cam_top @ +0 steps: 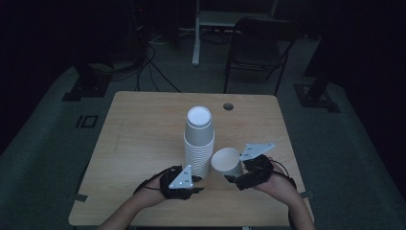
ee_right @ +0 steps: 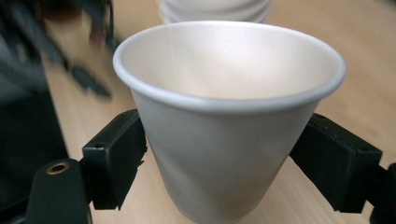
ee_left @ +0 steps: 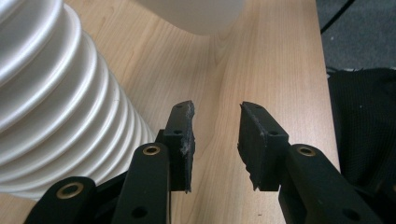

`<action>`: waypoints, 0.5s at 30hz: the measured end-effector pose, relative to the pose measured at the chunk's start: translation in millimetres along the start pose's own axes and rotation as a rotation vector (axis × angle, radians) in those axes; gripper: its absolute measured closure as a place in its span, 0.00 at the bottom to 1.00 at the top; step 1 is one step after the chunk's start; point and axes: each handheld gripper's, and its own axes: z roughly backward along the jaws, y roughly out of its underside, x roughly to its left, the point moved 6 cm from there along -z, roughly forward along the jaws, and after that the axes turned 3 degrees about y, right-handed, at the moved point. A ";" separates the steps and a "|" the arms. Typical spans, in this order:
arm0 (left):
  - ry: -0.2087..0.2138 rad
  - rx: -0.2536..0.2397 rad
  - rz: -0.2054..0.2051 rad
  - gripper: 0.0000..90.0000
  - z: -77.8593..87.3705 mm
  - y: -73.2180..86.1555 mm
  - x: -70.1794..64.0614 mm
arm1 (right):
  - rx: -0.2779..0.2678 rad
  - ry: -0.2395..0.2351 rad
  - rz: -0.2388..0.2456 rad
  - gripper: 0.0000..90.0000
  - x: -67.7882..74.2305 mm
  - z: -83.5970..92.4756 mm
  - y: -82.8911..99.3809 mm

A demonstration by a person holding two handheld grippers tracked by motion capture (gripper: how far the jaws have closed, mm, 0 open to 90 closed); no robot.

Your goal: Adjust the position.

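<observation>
High view: your left hand comes in from the bottom edge with the left gripper low over the wooden table, its tips at the foot of the stack of white paper cups. Left gripper view: the jaws stand a narrow gap apart with nothing between them, just bare table; the ribbed stack sits just beside the left-hand jaw in that view, outside the gap, and I can't tell if it touches. The single cup's base shows at the top edge, well ahead of the tips.

Moving right, the stack stands upright near the table's middle, and the single white cup sits just beside it on the right, mouth up.

Your right hand holds the right gripper at that cup. Right gripper view: the cup sits squarely between the jaws, one black pad pressed on each side of its lower wall, so the grip is closed on the cup. The cup is upright; I can't tell if its base rests on the table.
</observation>
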 end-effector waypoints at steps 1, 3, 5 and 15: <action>0.003 -0.002 0.001 0.73 -0.1 0.0 -0.4 | -0.044 0.018 -0.017 0.21 -1.5 3.2 0.7; 0.011 -0.014 0.014 0.73 -0.7 -0.2 -1.0 | -0.136 0.044 -0.064 0.21 -4.2 8.9 1.4; 0.009 -0.014 0.013 0.73 -1.7 0.6 -1.7 | -0.224 0.097 -0.110 0.21 -9.0 13.4 4.0; 0.021 -0.032 0.063 0.73 -1.8 13.8 -3.4 | -0.344 0.226 -0.218 0.22 -28.5 8.9 18.3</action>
